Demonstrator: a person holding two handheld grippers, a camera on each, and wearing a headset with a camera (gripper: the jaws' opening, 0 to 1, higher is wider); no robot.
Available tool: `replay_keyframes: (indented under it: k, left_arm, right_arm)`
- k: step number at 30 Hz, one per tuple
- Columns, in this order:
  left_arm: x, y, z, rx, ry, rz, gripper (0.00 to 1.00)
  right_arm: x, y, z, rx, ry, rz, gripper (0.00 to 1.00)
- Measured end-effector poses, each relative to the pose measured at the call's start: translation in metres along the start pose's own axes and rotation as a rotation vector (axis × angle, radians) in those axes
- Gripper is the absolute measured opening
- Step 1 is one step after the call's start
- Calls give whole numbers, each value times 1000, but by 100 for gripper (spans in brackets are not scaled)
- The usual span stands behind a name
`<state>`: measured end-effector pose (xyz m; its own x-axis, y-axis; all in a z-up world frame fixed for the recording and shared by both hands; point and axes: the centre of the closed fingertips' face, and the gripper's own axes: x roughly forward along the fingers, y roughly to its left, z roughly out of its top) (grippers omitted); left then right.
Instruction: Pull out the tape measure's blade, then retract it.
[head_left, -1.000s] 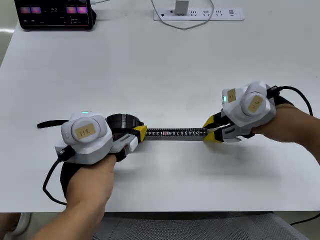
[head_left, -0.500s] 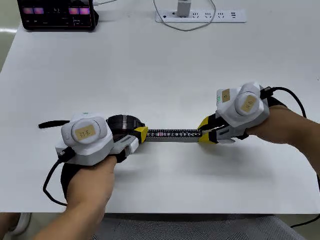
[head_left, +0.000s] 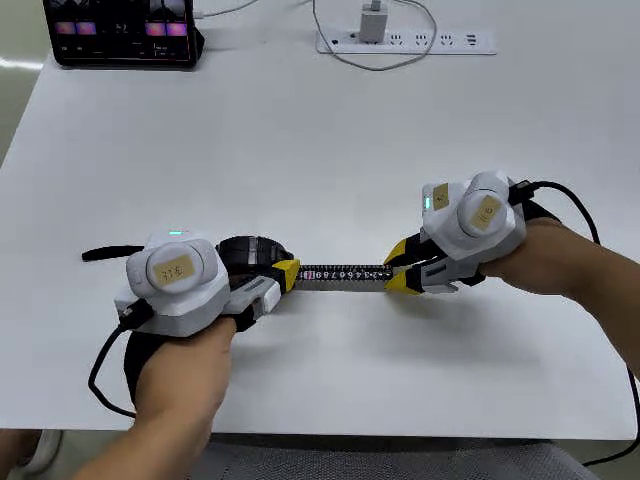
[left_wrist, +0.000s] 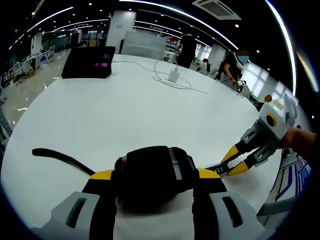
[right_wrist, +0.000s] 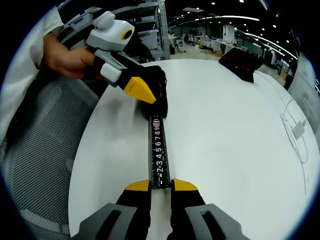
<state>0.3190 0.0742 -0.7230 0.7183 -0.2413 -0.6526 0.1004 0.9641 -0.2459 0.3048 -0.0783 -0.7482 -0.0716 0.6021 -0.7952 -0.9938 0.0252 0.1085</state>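
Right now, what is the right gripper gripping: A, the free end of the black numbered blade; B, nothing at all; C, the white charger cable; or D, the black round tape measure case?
A: the right gripper is shut on the free end of the black numbered blade, while the left gripper clamps the black round tape measure case.

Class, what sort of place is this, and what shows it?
Probably an open-plan office or lab: a broad white worktable, a white multi-socket power strip, a black device with lit screen, and rows of ceiling strip lights.
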Motion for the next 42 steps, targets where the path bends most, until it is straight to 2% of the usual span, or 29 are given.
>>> replay_keyframes:
  k: [42]
  left_arm:
    - [0,1,1,-22,3,-12,57]
  right_arm:
    - [36,1,44,-8,-61,36,11]
